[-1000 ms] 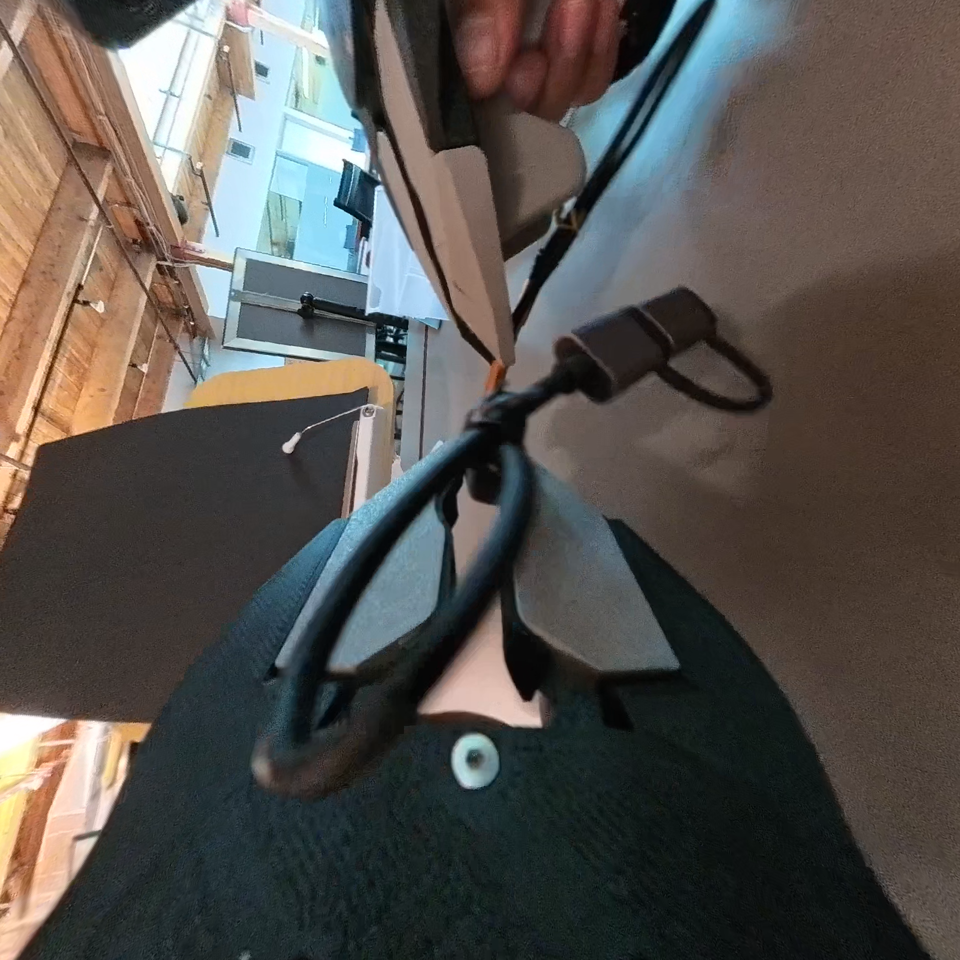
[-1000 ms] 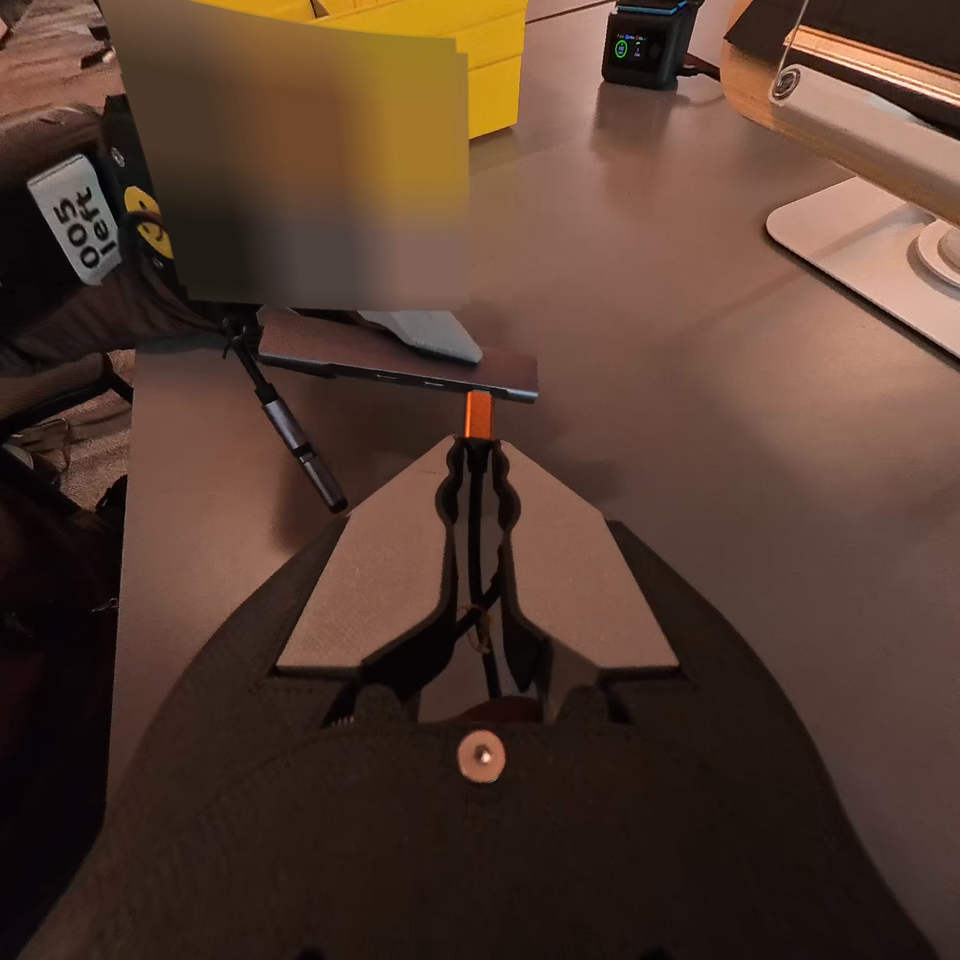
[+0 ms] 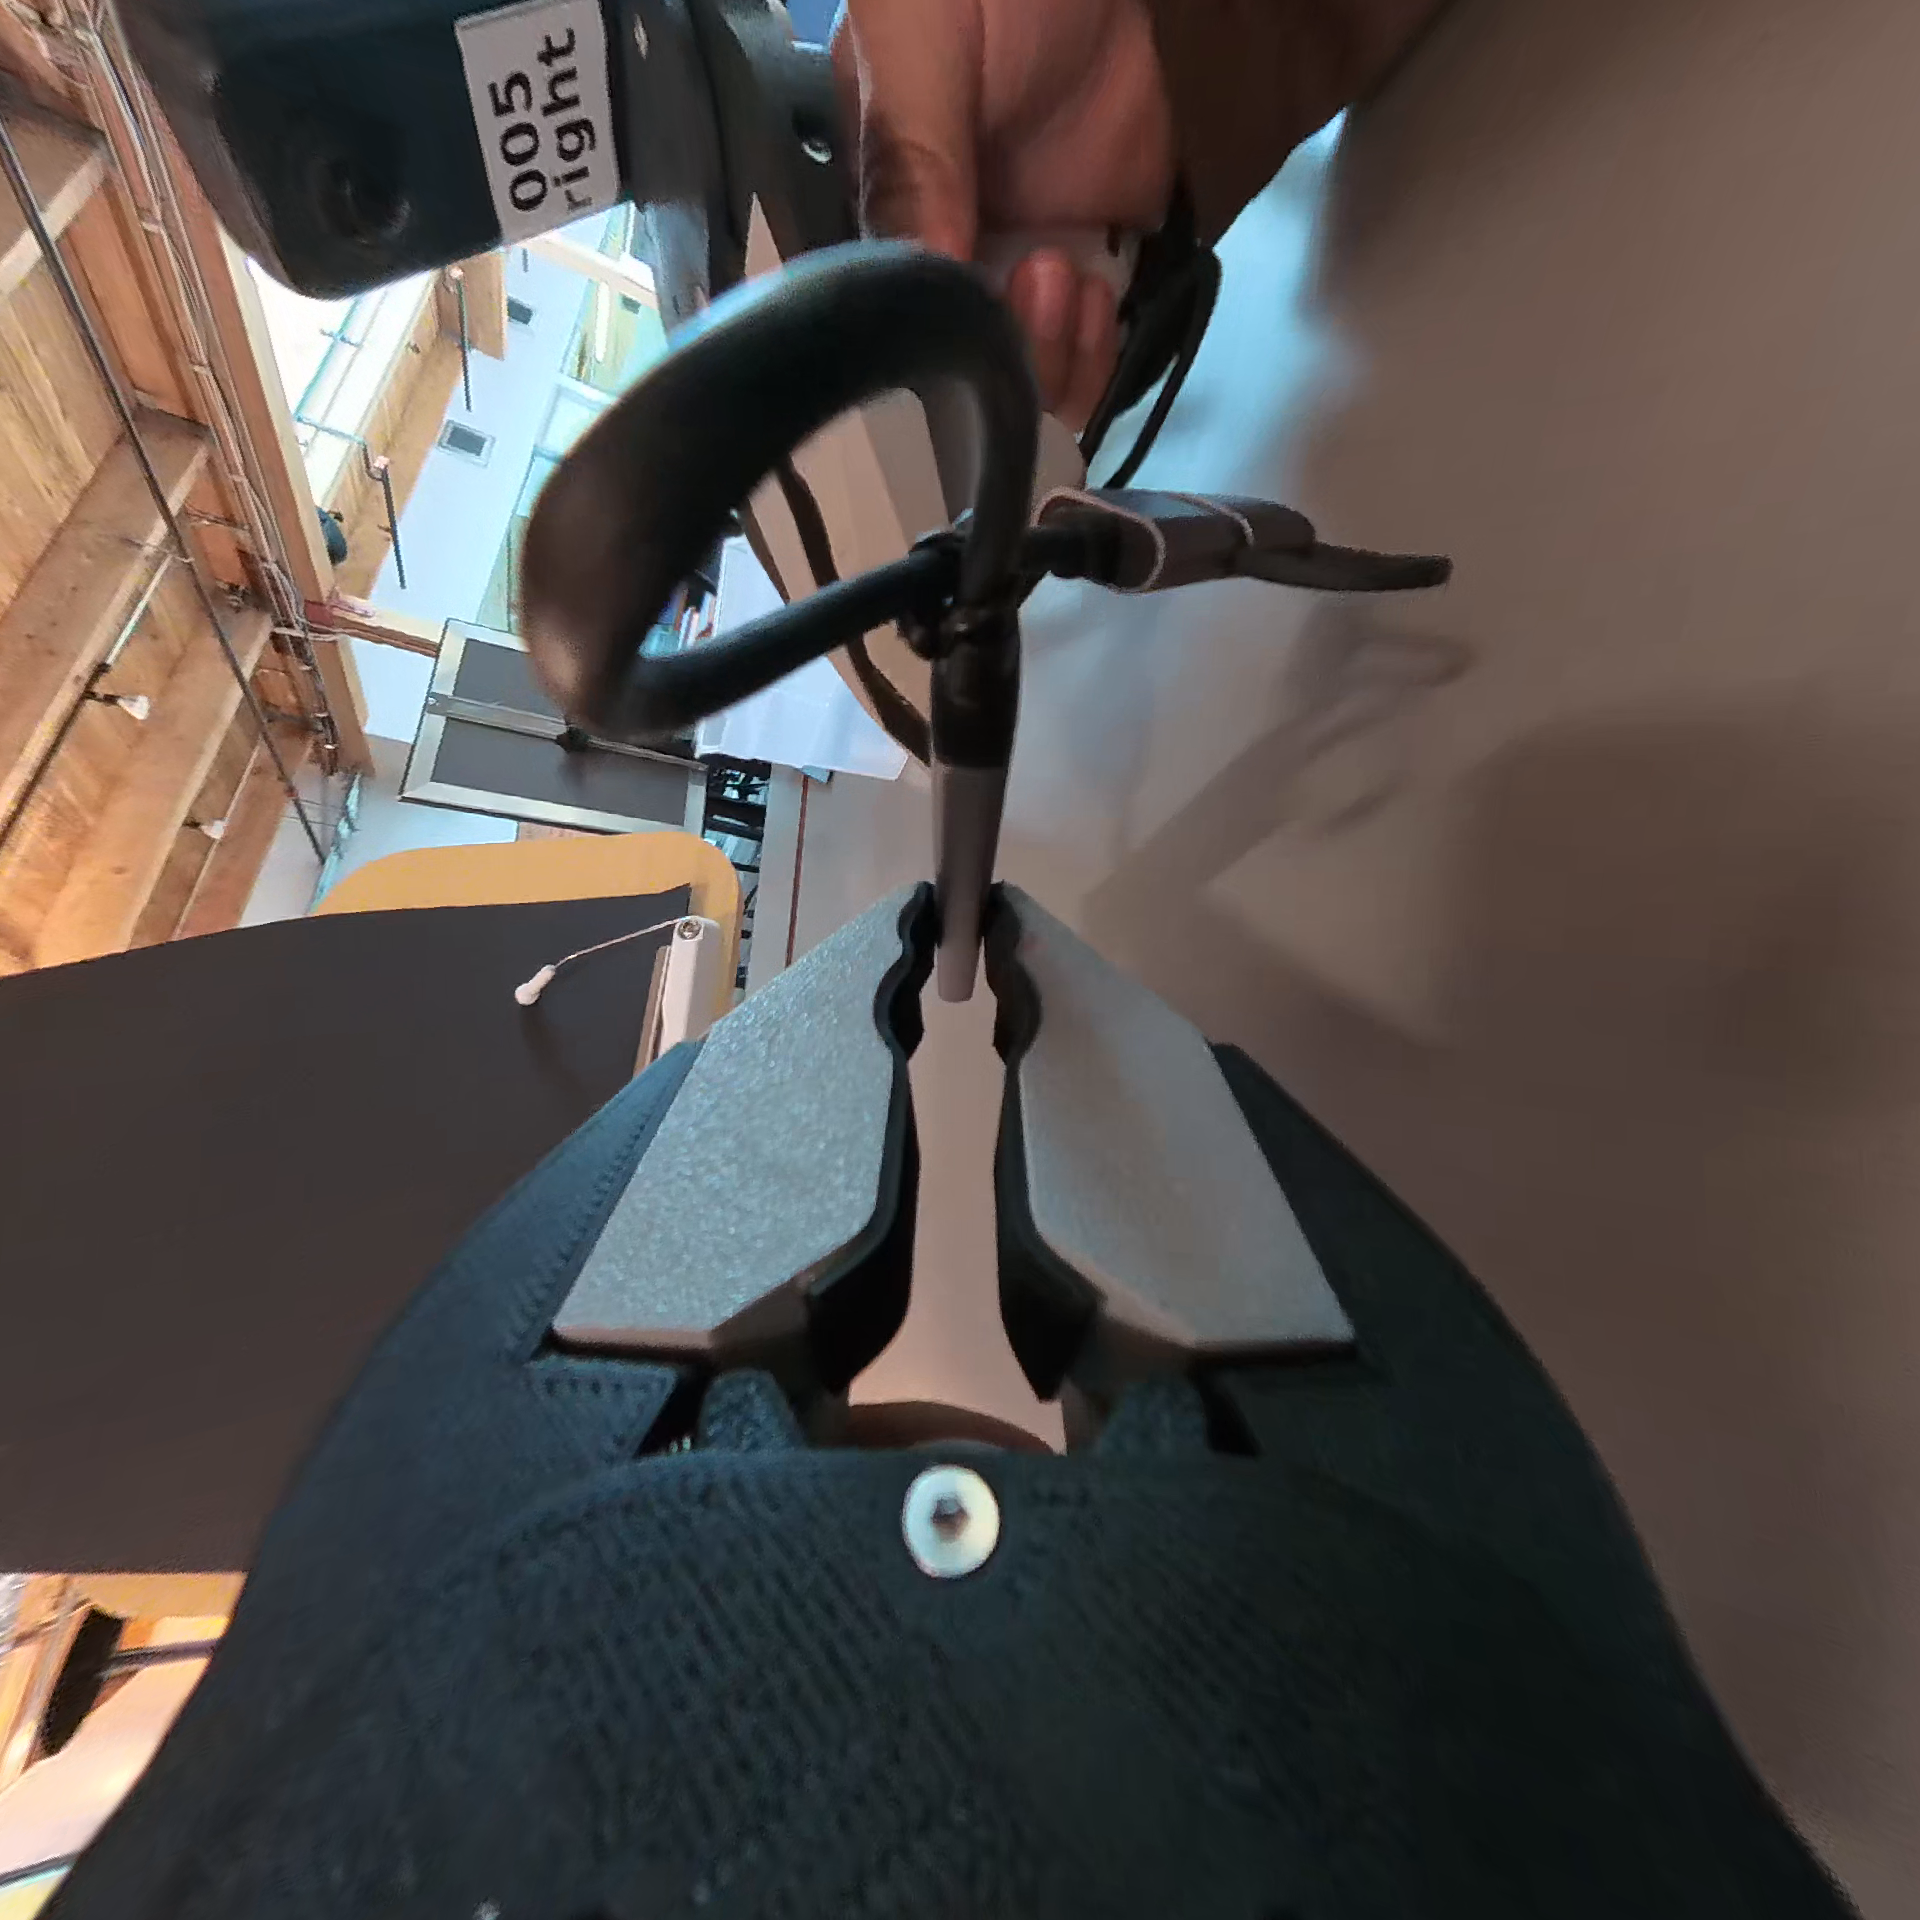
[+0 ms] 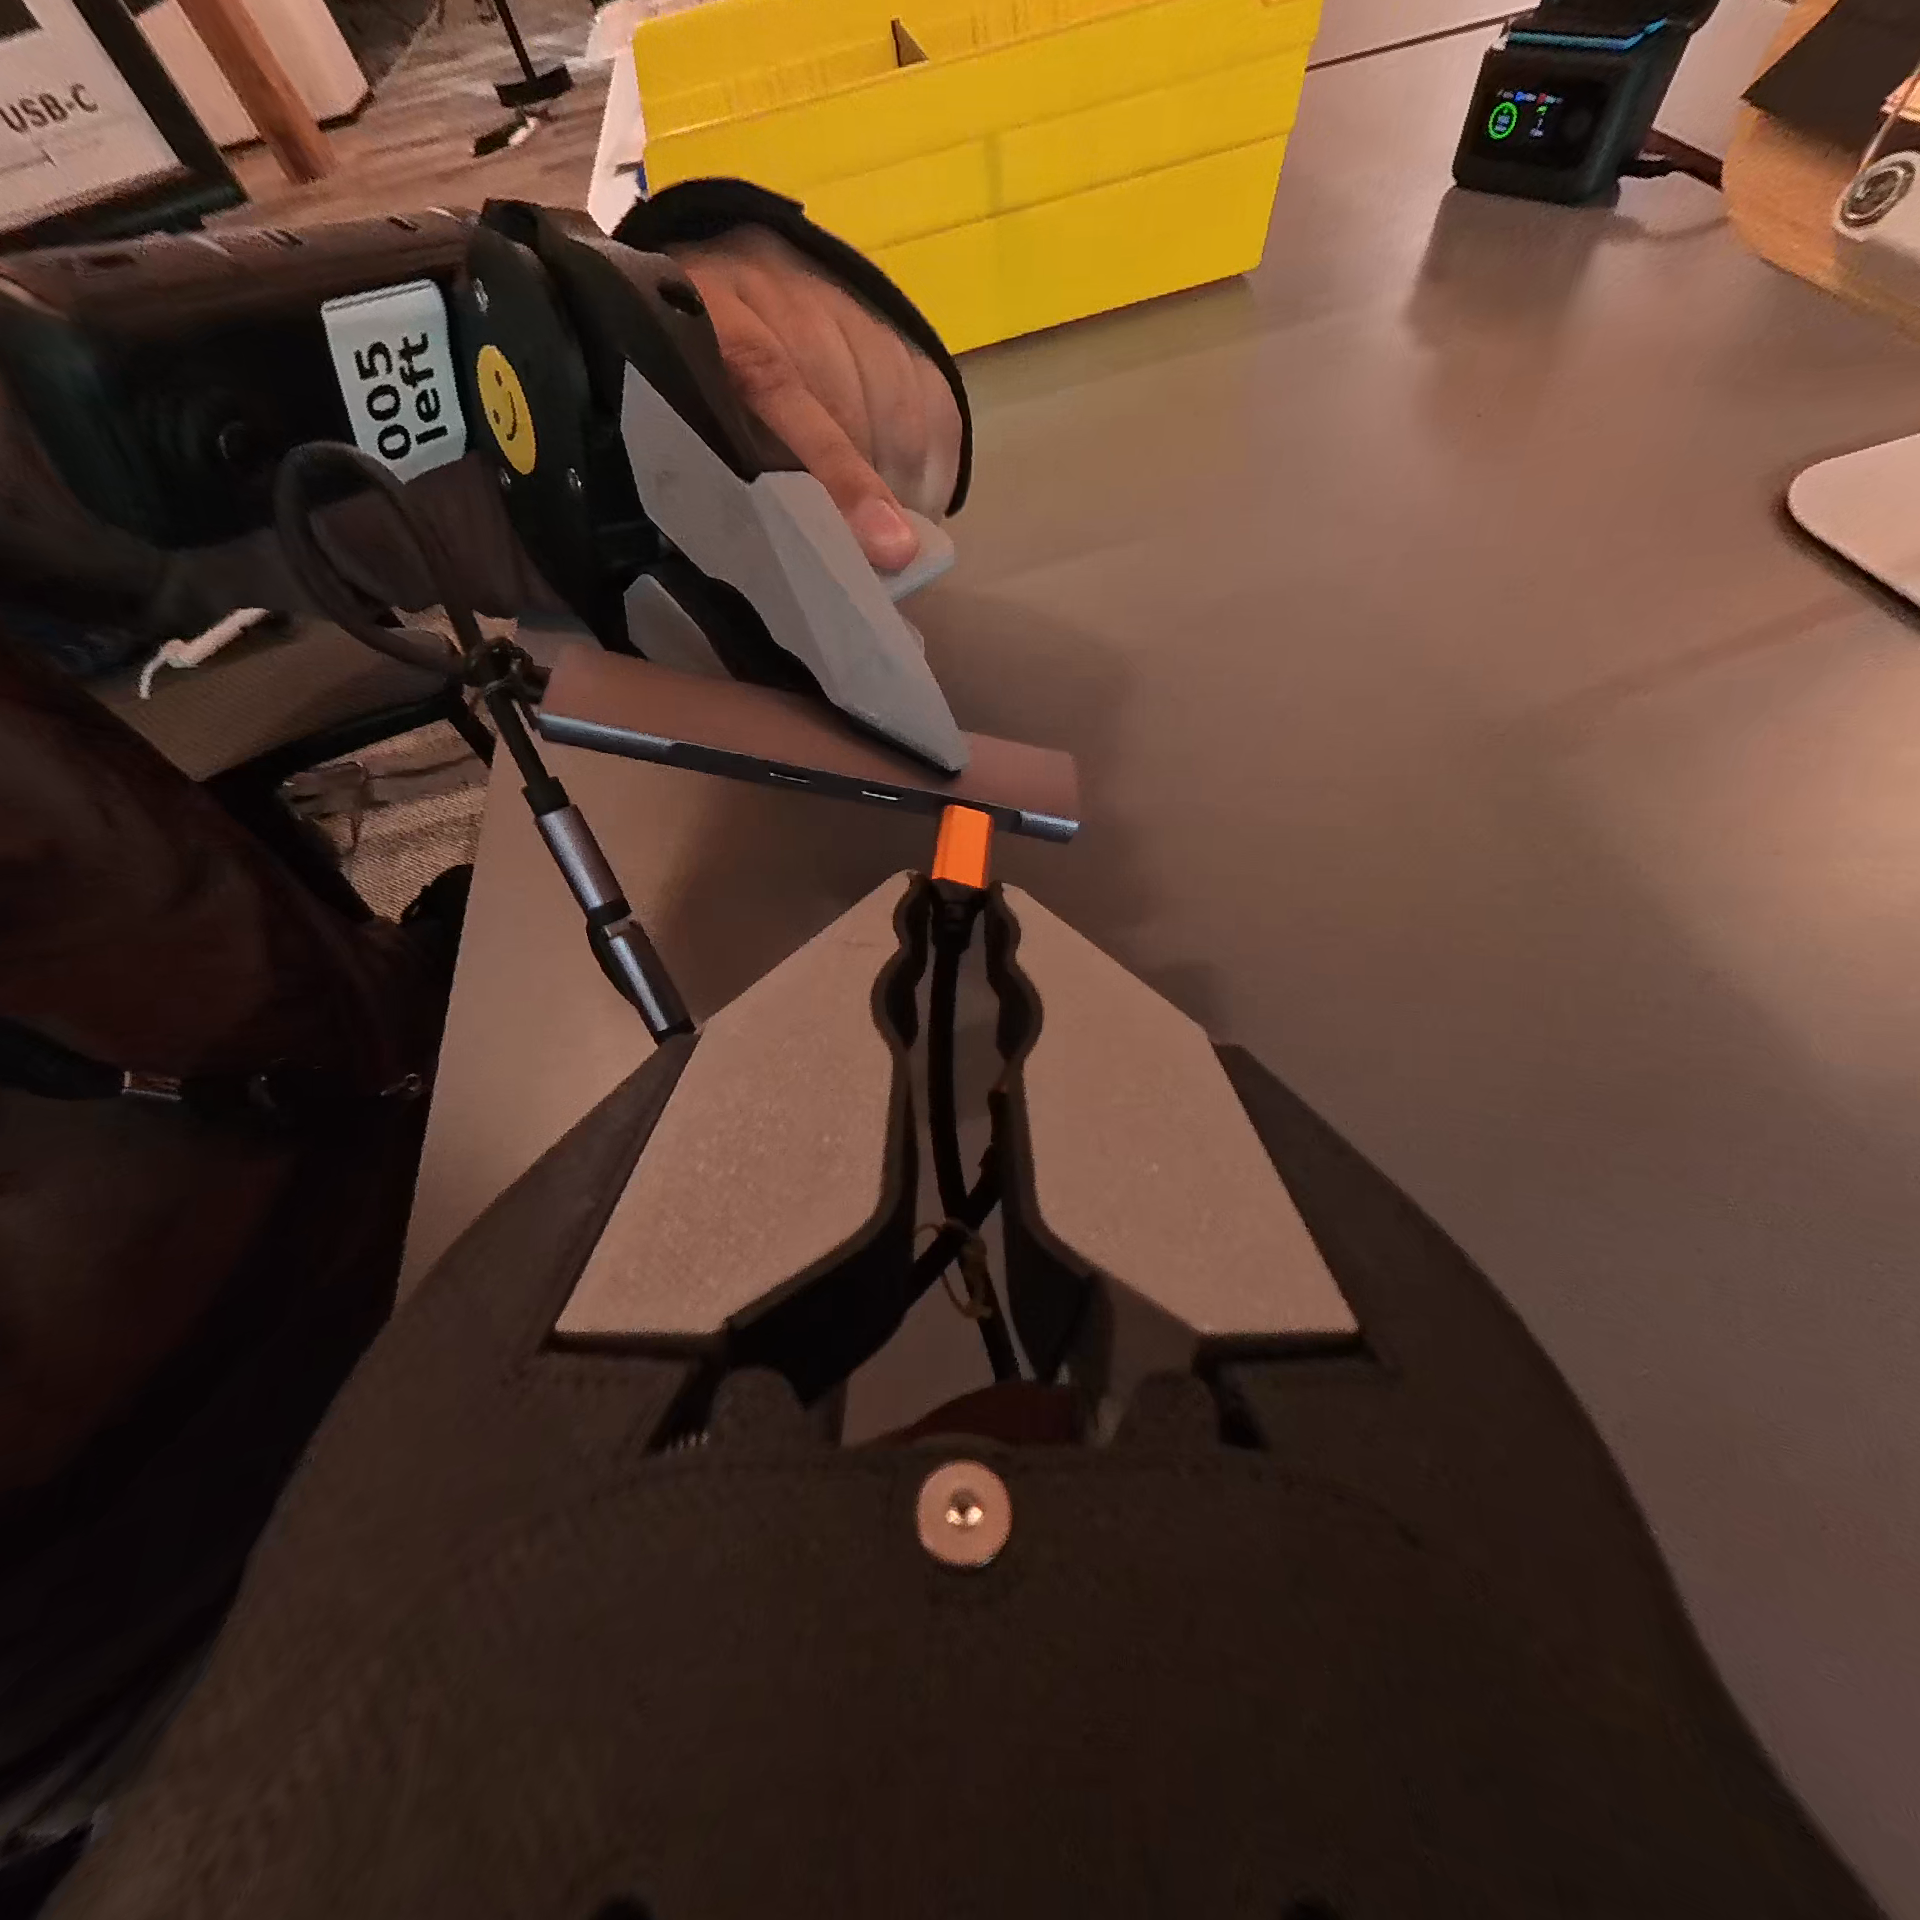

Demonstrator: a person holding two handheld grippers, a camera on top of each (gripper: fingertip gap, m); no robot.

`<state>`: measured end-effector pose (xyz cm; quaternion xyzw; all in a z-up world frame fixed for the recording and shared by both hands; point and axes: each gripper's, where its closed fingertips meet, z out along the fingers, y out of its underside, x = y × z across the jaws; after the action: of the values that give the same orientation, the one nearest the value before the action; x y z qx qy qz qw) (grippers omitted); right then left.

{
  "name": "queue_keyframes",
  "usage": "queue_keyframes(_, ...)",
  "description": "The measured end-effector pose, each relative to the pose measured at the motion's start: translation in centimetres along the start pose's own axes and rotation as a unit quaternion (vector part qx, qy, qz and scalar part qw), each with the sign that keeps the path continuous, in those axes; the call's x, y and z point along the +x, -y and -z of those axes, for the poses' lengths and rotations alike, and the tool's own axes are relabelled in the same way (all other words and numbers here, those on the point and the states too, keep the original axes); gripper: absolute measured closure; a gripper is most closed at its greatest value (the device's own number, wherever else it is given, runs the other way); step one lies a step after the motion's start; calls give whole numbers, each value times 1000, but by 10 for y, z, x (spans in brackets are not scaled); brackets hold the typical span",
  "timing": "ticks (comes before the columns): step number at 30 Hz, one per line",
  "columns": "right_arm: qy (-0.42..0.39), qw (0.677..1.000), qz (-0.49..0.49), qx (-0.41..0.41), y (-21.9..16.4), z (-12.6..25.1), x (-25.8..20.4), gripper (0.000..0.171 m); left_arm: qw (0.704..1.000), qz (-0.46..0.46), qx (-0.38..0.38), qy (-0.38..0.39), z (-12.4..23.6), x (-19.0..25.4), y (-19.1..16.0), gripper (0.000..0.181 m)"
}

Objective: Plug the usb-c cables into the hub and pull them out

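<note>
Left wrist view: my left gripper (image 3: 961,940) clamps the hub (image 3: 961,873) edge-on above the bench (image 3: 1558,935); its own cable (image 3: 727,499) loops ahead.

Right wrist view: my right gripper (image 4: 956,894) pinches the orange usb-c plug (image 4: 961,844), seated in the hub's (image 4: 727,717) end port, 2 ports beside it.

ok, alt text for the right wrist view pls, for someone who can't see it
The right gripper, shut on an orange USB-C plug, holds it against the side edge of a slim grey hub. The left gripper, held in a hand, clamps the hub above a grey table. A yellow box stands behind.
</note>
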<state>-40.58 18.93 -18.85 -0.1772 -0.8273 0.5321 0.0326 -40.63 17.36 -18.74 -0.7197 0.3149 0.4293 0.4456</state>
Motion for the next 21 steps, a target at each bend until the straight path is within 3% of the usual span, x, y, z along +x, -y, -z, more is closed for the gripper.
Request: queue_keyframes(21, 8, 999, -28, 31, 8, 3, 1, 164, 998, 69, 9, 3, -4, -5, 0, 175)
